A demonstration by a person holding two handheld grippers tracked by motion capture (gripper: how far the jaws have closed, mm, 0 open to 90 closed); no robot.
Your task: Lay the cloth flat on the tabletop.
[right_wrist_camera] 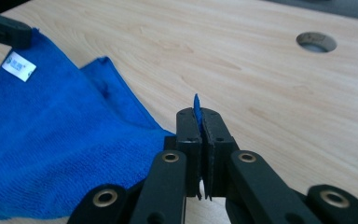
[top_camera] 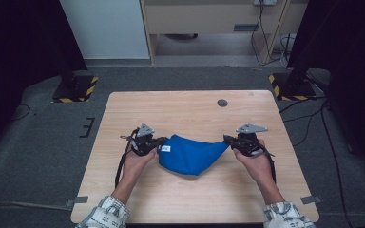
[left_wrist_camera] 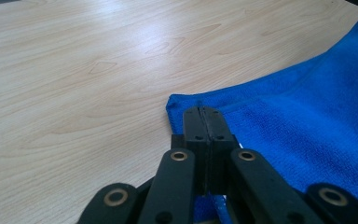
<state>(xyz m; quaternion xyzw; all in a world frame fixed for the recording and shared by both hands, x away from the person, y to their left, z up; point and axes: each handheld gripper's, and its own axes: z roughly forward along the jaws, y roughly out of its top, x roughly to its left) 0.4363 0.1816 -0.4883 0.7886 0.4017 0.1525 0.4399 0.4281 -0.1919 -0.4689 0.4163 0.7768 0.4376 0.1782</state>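
Observation:
A blue cloth [top_camera: 192, 155] hangs stretched between my two grippers over the middle of the wooden table [top_camera: 190, 111], sagging toward the front edge. My left gripper [top_camera: 162, 143] is shut on the cloth's left corner, beside a small white label [top_camera: 166, 148]. In the left gripper view the jaws [left_wrist_camera: 203, 113] are pressed together at the cloth's [left_wrist_camera: 303, 121] hemmed corner. My right gripper [top_camera: 226, 139] is shut on the right corner. In the right gripper view a sliver of blue sticks up between the closed jaws [right_wrist_camera: 199, 113], with the cloth [right_wrist_camera: 51, 140] and its label [right_wrist_camera: 18, 66] to the left.
A round cable hole [top_camera: 222, 102] sits in the table near the far edge, also in the right gripper view as the hole [right_wrist_camera: 316, 41]. Black stand bases with yellow-striped edges [top_camera: 75, 88] [top_camera: 292, 85] rest on the grey floor beyond the far corners.

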